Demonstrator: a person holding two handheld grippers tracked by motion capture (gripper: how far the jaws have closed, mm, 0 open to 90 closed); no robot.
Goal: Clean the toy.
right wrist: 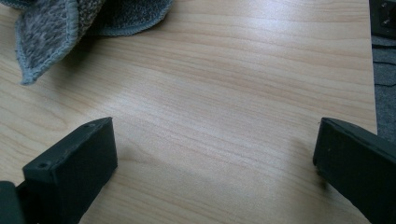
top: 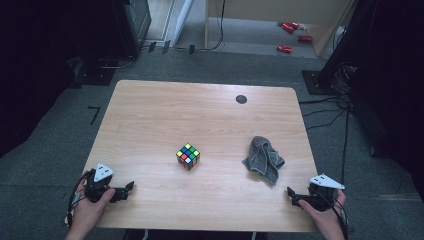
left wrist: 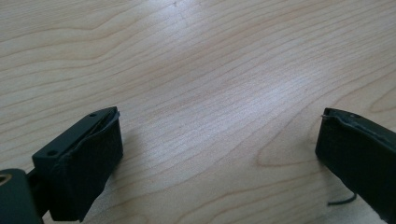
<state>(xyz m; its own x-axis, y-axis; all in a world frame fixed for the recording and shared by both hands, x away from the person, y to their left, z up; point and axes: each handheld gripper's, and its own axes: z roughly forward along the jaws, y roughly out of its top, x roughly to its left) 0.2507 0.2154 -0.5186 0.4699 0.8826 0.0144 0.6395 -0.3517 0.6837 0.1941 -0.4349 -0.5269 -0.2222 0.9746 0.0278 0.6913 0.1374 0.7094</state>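
A pale wooden desk [top: 150, 120] with rounded corners stands on a grey carpet floor [top: 45, 145]. Its grain runs from side to side, and a small dark round cap [top: 241, 99] sits near its far edge, right of the middle. Beyond the desk, dark equipment stands at both far corners, cables [top: 325, 112] trail over the carpet on the right, and a few red items [top: 290, 30] lie on the floor under a light wooden frame.

A coloured puzzle cube [top: 188, 156] sits near the middle of the desk, a little toward the person's side. It is turned so that one corner points toward the person, its edges running diagonally to the desk edges; being a cube, it has no long axis. To its right, well apart from it, a grey cloth [top: 263, 159] lies crumpled, its bulk stretching from the far left to the near right.

The left gripper [top: 127, 188] rests at the near left corner of the desk, held in the left hand [top: 92, 206], pointing right along the near edge. In its own view its jaws stand wide apart over bare wood. The right gripper [top: 291, 195] rests at the near right corner in the right hand [top: 325, 215], pointing left. Its jaws are also wide apart, holding nothing, with a hemmed corner of the cloth [right wrist: 56, 28] lying ahead and to the left of them.
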